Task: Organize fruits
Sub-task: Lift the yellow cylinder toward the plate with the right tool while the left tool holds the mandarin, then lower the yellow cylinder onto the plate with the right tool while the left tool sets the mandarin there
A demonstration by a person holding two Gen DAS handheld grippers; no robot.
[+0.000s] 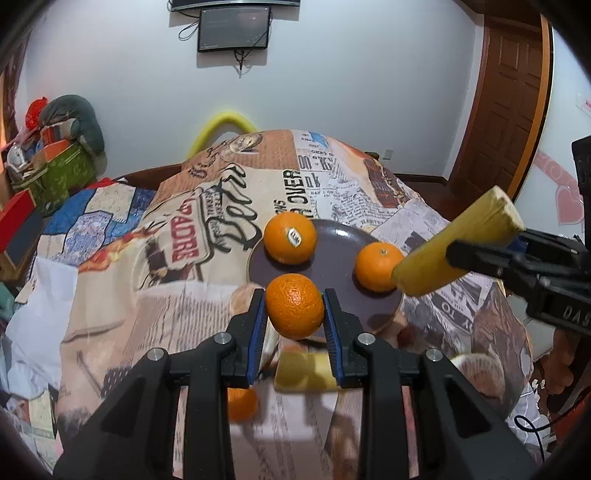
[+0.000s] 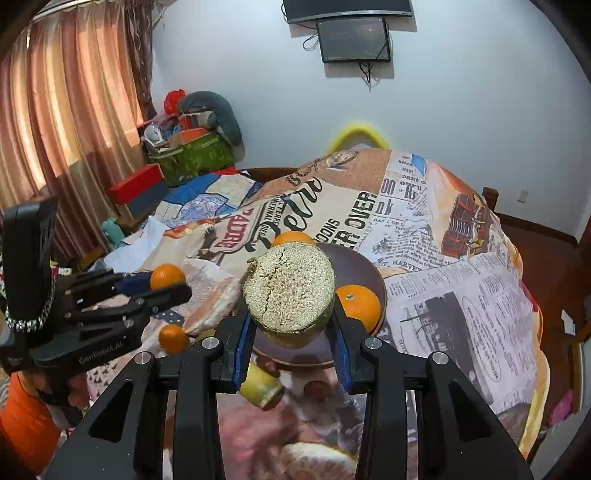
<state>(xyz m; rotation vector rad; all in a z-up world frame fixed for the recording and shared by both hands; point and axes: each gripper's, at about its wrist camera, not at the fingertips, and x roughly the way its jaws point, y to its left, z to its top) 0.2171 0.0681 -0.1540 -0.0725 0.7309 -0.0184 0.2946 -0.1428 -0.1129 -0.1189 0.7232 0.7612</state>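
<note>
White wall with a dark screen [image 1: 232, 29] behind; newsprint-pattern cloth [image 1: 207, 229] covers the counter. A dark plate [image 1: 332, 236] sits mid-counter, right of centre in the left wrist view.

Left tongs [image 1: 294, 314]: jaws narrow, blue pads pressed on both sides of an orange [image 1: 294, 310], which is carried clear of the cloth at the near rim of the plate. Two more oranges rest on the plate: a stickered one [image 1: 290, 238] at the far left, another [image 1: 376, 266] at the right. One more orange [image 1: 242, 402] lies on the cloth near and below the tongs, blurred.

Right tongs [image 2: 291, 317]: jaws narrow, clamped on a yellow cane piece [image 2: 290, 291], cut fibrous end facing the camera; held above the near edge of the plate. In the left view the cane piece points across toward the right-hand orange and overlaps it in the picture; contact cannot be told. A second yellow piece [image 2: 262, 386] lies on the cloth below.

Judgement: step in hand is placing the orange on the plate. Best spot looks like the bare near-centre patch between the two seated oranges. Lower until it bears on the plate before opening, or it may roll off the shallow rim. Keep the cane piece lifted and to the right, so it cannot nudge the right orange. Open slowly and withdraw straight back.
</note>
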